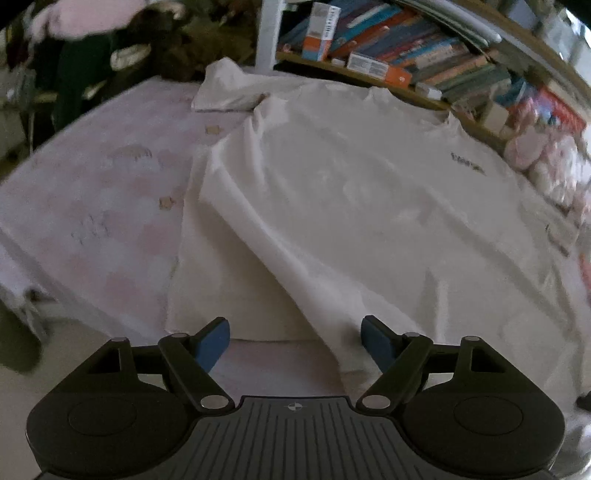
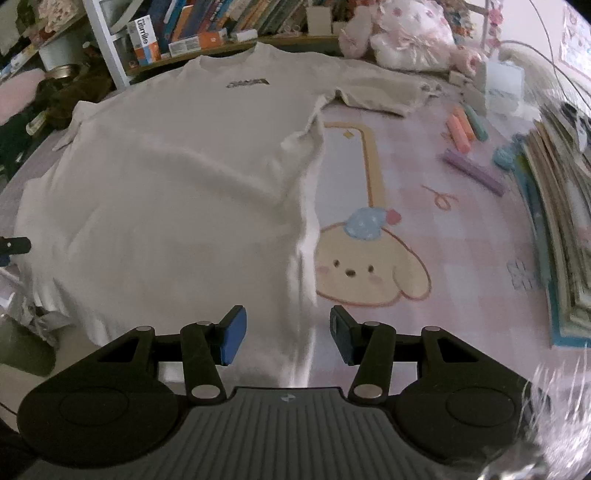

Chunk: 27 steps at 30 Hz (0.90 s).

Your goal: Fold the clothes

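A white T-shirt (image 1: 351,184) with a small dark chest logo lies spread front-up on a pink printed sheet (image 1: 92,206), collar toward the bookshelf. Its left side is partly lifted in a fold. My left gripper (image 1: 295,341) is open just above the shirt's lower left hem, nothing between its blue pads. In the right wrist view the same T-shirt (image 2: 166,192) fills the left and middle, one sleeve (image 2: 376,92) spread to the right. My right gripper (image 2: 287,334) is open over the shirt's lower right edge, its pads apart with the side seam between them.
A bookshelf (image 2: 221,26) lines the far edge. Plush toys (image 2: 406,37) sit at the far right. Coloured pens (image 2: 465,129) and a stack of books (image 2: 561,206) lie on the sheet to the right. Dark clutter (image 1: 92,48) is at the far left. The left gripper's tip (image 2: 14,245) shows at the left edge.
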{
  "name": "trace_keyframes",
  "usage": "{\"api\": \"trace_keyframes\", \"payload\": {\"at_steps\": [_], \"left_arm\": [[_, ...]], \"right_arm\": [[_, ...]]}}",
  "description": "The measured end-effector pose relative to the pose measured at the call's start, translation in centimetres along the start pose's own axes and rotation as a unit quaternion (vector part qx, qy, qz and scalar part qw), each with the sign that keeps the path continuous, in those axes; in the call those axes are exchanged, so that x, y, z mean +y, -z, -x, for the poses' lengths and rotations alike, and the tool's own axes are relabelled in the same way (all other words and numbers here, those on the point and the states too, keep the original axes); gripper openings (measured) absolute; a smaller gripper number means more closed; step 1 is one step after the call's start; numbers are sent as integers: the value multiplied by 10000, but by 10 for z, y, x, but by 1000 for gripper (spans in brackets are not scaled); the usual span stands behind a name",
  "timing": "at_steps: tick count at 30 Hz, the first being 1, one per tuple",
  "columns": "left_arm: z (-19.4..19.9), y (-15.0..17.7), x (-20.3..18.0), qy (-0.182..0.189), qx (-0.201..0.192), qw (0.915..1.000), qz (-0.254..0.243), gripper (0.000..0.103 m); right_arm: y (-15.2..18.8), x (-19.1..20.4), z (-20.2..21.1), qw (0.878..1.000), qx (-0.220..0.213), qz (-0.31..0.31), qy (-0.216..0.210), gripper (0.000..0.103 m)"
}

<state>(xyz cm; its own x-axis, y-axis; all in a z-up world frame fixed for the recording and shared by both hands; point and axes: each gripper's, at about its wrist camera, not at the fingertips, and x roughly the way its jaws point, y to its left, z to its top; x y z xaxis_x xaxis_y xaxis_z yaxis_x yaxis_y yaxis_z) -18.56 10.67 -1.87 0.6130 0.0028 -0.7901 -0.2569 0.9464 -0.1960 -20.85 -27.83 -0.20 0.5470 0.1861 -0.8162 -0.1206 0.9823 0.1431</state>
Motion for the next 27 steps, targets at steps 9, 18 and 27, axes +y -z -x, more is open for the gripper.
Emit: {"api": "trace_keyframes", "payload": {"at_steps": [9,18,27], "left_arm": [[-4,-13,10,565,-118,9926,1072,3],[-10,-40,-29,888,-398,9943,-430,31],[6,-13,19,-150,-414,9894,-1384,54]], "right_arm": [[0,3,0,9996,111,0,-268,4],[-42,32,7,9980,-342,-340,-408,3],[-35,38,-18,9987,-107,-506,15,4]]}}
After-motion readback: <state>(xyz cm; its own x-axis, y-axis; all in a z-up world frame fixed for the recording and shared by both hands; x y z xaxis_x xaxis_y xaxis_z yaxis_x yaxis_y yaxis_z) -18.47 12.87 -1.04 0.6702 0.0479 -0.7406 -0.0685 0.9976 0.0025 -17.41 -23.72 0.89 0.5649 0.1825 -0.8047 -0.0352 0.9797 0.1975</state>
